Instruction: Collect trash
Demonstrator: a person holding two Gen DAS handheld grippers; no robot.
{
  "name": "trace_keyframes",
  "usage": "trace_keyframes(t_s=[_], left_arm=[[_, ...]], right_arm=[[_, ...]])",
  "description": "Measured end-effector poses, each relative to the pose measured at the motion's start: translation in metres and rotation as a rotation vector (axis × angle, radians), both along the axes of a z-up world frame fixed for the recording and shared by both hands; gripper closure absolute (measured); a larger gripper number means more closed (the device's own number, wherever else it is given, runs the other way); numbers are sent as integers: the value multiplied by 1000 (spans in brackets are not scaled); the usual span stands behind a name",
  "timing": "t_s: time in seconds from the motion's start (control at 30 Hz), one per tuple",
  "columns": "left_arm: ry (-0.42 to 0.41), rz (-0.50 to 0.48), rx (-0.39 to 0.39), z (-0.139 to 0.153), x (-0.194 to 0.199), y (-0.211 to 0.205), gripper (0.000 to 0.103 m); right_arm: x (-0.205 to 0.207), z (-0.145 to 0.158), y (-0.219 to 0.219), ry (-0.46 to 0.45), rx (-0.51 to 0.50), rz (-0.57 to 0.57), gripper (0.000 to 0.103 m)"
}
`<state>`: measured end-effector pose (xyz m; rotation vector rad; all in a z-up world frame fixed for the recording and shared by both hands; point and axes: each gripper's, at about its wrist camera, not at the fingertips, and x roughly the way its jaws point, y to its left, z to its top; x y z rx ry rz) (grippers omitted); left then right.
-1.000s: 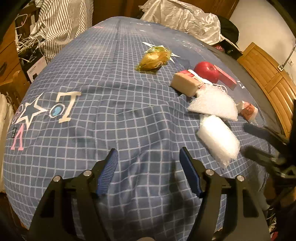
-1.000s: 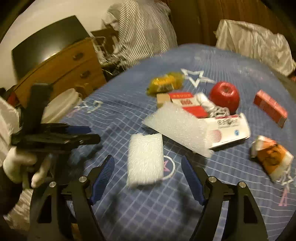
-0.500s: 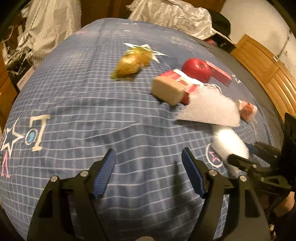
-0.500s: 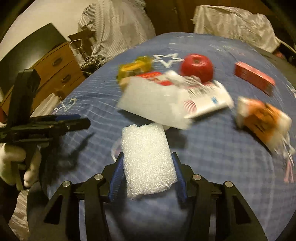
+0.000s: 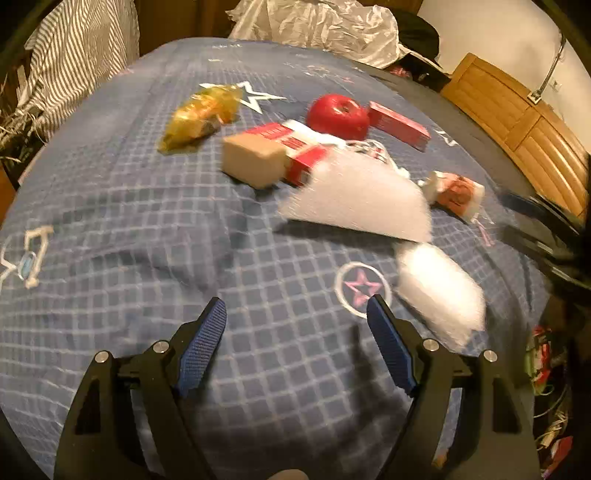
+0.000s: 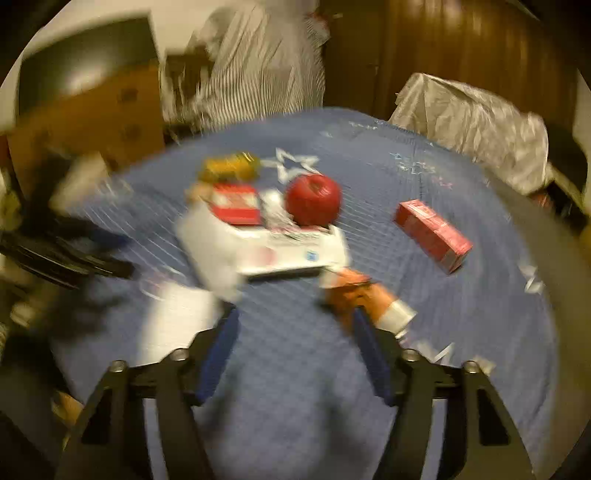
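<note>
Trash lies on a blue checked bedspread. A white foam roll lies just right of my open, empty left gripper. Behind it are a white foam sheet, a red and tan box, a yellow wrapper and an orange wrapper. The right wrist view is blurred. There my right gripper is open and empty, with the foam roll to its left and the orange wrapper by its right finger.
A red apple and a red carton lie at the back. A crumpled plastic bag sits at the bed's far end. Striped cloth hangs at the left. A wooden headboard is at the right.
My right gripper closed around the foam roll half a second ago, then let it go and swung right toward the orange wrapper. My left gripper moved right and closer to the trash.
</note>
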<state>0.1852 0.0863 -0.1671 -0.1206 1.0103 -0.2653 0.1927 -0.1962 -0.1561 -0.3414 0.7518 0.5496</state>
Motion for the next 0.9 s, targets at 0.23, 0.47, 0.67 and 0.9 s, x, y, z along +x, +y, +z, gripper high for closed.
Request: trace_keyframes(t_s=[0.23,0.47,0.67,0.9], left_arm=[[15,-24,-29,0,-5,-16,28],[35,-74,-87,2,-19,-42,27],[56,-86,-91,-3,-24,-57,27],[67,-78,-95,-2,-27,-60,27]], right_arm=[[69,-50,-5,30,-177,-13,50],[92,-43,-18,37,-62,13,50],[112,-3,-55,-32,106,-15,50],[188,-45,-79,267,249,-93,50]])
